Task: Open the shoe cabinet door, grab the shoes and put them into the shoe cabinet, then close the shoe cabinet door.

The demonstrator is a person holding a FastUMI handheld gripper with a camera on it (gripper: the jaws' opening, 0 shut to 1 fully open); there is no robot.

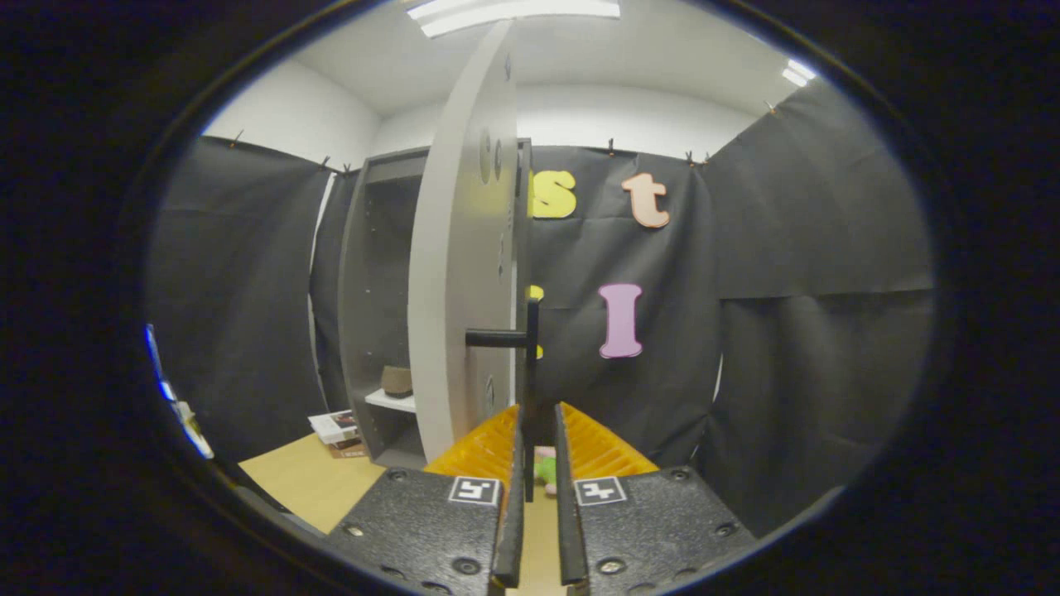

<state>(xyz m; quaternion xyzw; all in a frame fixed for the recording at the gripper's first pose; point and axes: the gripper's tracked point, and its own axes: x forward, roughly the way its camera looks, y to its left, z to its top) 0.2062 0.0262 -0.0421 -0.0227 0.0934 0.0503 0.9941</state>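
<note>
The grey shoe cabinet [368,273] stands against the booth wall with its door [464,273] swung wide, seen almost edge-on. A black T-shaped handle [530,339] sticks out of the door, and its upright bar runs down between my fingers. My gripper [538,414] is narrowly open around that bar. The bar lies close to the left finger [489,447], and a slim gap shows on the side of the right finger [596,451]. A small green and pink thing [544,470], perhaps a shoe, shows on the floor through the gap. A brown object [397,381] sits on the cabinet's white shelf [391,401].
A stack of books [338,432] lies on the light wooden floor [306,480] beside the cabinet's left foot. Black cloth walls close in behind and to the right.
</note>
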